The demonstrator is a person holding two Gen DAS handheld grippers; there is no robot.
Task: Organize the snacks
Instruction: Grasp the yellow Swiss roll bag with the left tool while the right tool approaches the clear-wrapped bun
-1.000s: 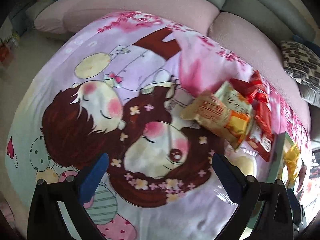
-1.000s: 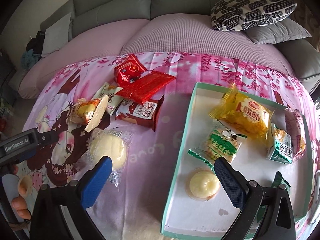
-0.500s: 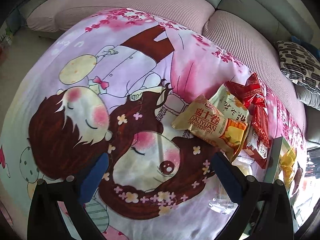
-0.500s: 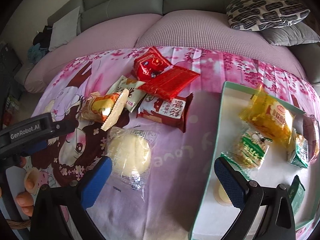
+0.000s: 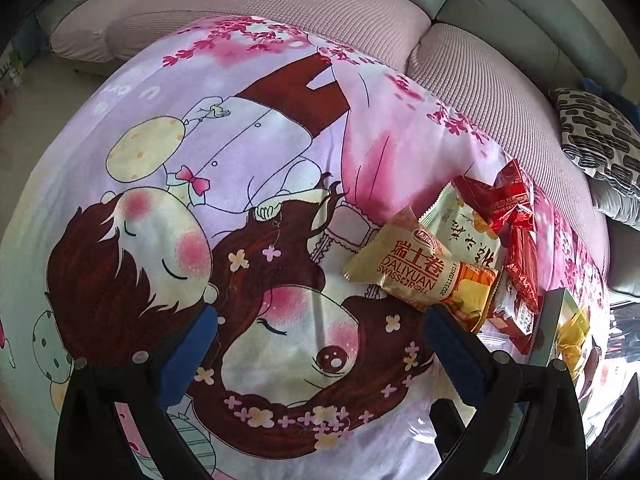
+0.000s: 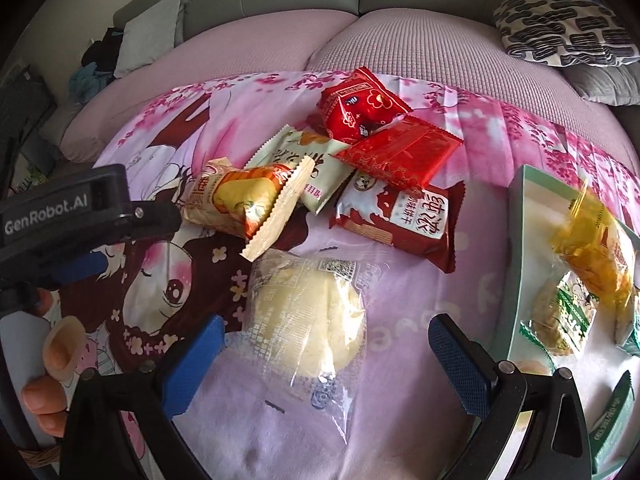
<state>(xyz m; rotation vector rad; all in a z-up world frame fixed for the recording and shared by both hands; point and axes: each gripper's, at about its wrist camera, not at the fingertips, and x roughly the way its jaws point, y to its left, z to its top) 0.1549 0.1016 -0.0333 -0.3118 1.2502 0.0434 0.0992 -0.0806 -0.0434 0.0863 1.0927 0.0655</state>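
Observation:
Loose snacks lie on a cartoon-print cloth [image 5: 248, 184]. A tan Swiss-roll packet [image 5: 420, 272] [image 6: 244, 200] sits just ahead of the right fingertip of my open left gripper [image 5: 320, 332], which holds nothing. Beside the packet are a pale packet [image 6: 308, 160], two red packets [image 6: 360, 108] [image 6: 400, 152] and a dark red wafer packet [image 6: 404, 216]. A clear-wrapped pale bun [image 6: 308, 316] lies between the fingers of my open right gripper [image 6: 324, 340], not gripped. A teal-rimmed tray [image 6: 516, 248] at the right holds a yellow packet [image 6: 592, 248] and green-white ones.
A pink and grey sofa [image 6: 400, 48] curves behind the cloth, with a black-and-white patterned cushion [image 6: 560, 28] at the right. The left gripper body [image 6: 68, 208] and a person's fingers [image 6: 44, 400] show at the left of the right wrist view.
The right gripper has moved left from the tray to straddle the bun. The left gripper has moved forward and right, closer to the Swiss-roll packet.

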